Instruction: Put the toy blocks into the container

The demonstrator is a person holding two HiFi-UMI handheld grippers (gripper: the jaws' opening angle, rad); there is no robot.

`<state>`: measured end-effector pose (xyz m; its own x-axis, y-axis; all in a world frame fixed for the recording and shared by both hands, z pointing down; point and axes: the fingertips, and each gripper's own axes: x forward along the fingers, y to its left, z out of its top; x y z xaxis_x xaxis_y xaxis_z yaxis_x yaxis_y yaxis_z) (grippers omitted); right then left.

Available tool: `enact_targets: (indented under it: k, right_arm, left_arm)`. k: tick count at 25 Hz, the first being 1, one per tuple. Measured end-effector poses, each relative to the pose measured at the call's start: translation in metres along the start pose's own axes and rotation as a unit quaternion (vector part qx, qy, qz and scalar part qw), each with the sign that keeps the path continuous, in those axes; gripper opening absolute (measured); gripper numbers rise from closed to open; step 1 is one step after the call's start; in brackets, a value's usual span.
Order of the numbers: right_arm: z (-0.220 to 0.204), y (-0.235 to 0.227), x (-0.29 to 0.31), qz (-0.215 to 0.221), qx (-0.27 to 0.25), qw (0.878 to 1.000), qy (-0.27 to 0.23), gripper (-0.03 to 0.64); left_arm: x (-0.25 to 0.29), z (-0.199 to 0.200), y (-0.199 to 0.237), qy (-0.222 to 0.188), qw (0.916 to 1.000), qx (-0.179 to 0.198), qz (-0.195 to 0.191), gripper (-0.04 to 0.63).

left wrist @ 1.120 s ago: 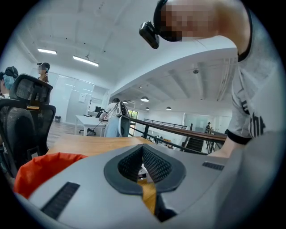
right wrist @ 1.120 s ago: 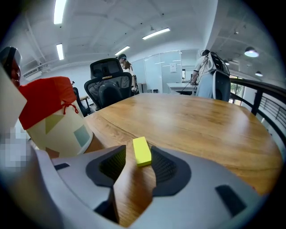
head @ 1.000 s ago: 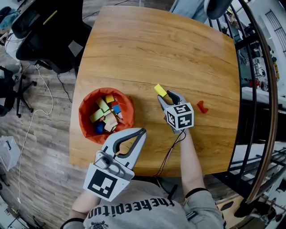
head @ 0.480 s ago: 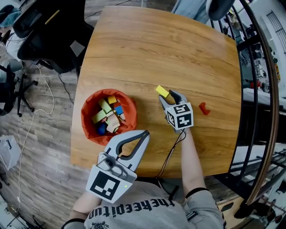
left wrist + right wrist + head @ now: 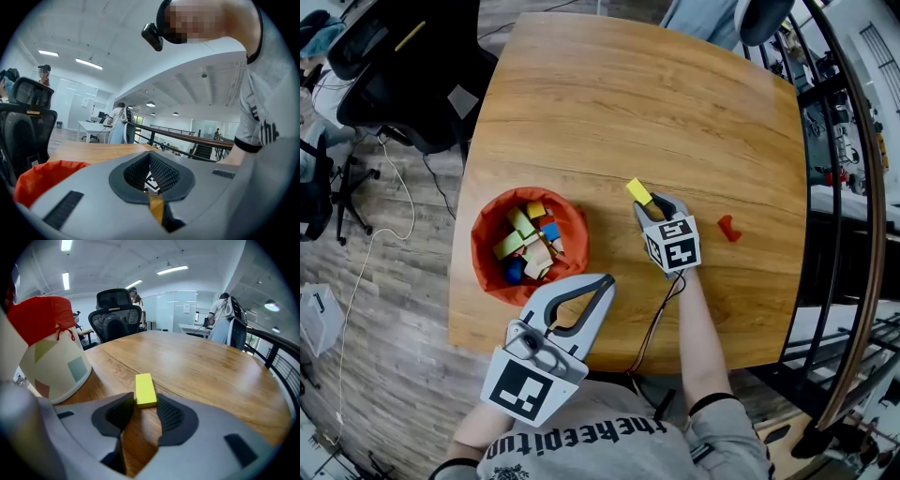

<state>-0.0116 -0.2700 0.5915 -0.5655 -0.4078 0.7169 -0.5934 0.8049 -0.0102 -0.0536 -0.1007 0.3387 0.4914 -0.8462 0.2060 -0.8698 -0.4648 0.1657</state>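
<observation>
A yellow block (image 5: 638,191) lies on the wooden table (image 5: 675,103), right of the orange container (image 5: 483,217). My right gripper (image 5: 651,204) points down at it. In the right gripper view the block's near end (image 5: 145,389) sits between the pads; the jaws have just been closing and now touch both its sides. The container (image 5: 51,362) stands to the left there, white with a red rim. It holds several coloured blocks (image 5: 528,242). My left gripper (image 5: 605,281) hovers shut and empty near the table's front edge, beside the container (image 5: 42,176).
A small red block (image 5: 727,228) lies on the table right of my right gripper. Black office chairs (image 5: 403,66) stand off the table's left side. A railing (image 5: 853,234) runs along the right. The person's arm reaches in from the front edge.
The right gripper's jaws have narrowed around the yellow block's near end and the gripper has rolled slightly. The block stays on the table. The left gripper has not moved.
</observation>
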Motion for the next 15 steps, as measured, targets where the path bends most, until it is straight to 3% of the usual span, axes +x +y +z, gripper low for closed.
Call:
enact_targets:
  k: [15]
  right_arm:
    - [-0.002, 0.010, -0.008, 0.012, 0.035, 0.999, 0.002, 0.132]
  left_arm:
    - [-0.001, -0.001, 0.001, -0.002, 1.0000, 0.004, 0.001, 0.014]
